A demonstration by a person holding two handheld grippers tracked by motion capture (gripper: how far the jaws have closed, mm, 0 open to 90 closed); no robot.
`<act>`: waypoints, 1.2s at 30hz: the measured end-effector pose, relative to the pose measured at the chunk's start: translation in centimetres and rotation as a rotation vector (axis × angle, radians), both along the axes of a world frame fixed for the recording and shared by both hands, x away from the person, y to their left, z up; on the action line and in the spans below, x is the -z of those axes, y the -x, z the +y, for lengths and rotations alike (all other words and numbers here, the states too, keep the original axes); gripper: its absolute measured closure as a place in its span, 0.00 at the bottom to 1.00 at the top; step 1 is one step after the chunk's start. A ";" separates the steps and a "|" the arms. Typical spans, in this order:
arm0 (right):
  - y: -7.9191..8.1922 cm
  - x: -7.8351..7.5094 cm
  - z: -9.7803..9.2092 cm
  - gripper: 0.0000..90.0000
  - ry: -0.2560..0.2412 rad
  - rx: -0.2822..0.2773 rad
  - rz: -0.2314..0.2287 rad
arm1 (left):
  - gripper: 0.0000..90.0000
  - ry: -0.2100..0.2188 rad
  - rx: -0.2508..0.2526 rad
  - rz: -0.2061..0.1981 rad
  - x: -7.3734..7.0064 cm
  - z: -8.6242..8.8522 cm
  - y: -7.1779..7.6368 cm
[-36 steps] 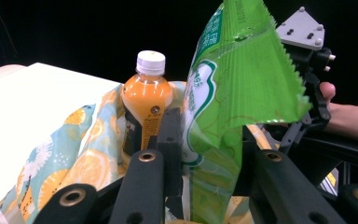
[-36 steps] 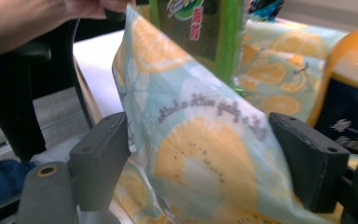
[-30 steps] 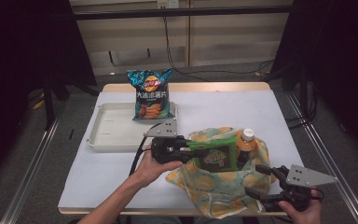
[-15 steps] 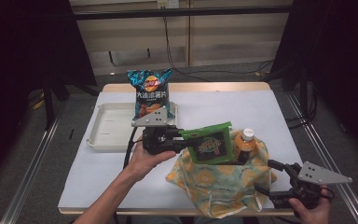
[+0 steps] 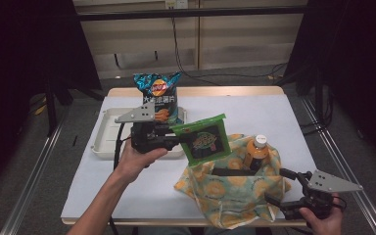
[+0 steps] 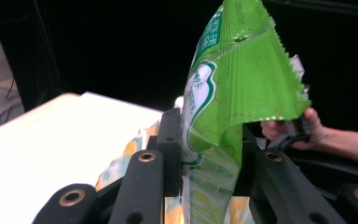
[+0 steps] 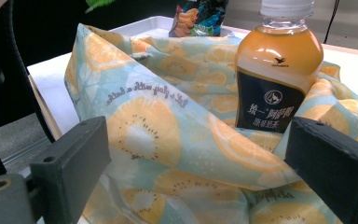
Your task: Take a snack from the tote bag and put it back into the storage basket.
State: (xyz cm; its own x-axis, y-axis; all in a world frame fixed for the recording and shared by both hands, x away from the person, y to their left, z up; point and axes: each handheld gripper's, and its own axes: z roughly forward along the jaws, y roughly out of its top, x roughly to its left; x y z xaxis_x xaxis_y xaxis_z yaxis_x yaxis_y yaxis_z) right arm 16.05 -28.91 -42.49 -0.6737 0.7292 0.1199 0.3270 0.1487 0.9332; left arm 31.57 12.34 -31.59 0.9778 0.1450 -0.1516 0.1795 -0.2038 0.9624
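Observation:
My left gripper (image 5: 174, 141) is shut on the edge of a green snack bag (image 5: 203, 139), which hangs in the air above and to the left of a fruit-print cloth bag (image 5: 235, 188); the green snack bag (image 6: 223, 107) is pinched between the jaws in the left gripper view. An orange drink bottle (image 5: 255, 152) stands upright inside the cloth bag, and the right gripper view has the bottle (image 7: 276, 70) close ahead behind the cloth bag (image 7: 168, 135). My right gripper (image 5: 279, 188) is open at the cloth bag's right front corner, with nothing between its jaws.
A white tray (image 5: 108, 134) lies at the table's left, behind my left hand. A blue chip bag (image 5: 157, 98) stands upright at the tray's far right end. Cables trail over the floor behind the table (image 5: 254, 110).
My left gripper has lifted the green snack bag out of the cloth bag and carried it up and left. My right gripper has drifted slightly right and stayed open.

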 end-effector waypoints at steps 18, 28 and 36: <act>0.2 0.4 0.2 0.00 -0.007 -0.038 -0.021 | 0.81 -0.081 -0.087 0.013 2.2 3.9 -1.2; 1.2 -0.1 -0.4 0.01 -0.012 0.038 -0.037 | 0.81 -0.095 -0.164 0.031 3.0 7.8 -1.7; 1.5 0.8 -0.7 0.01 0.001 0.073 -0.033 | 0.81 -0.122 -0.194 0.040 3.5 9.5 -2.4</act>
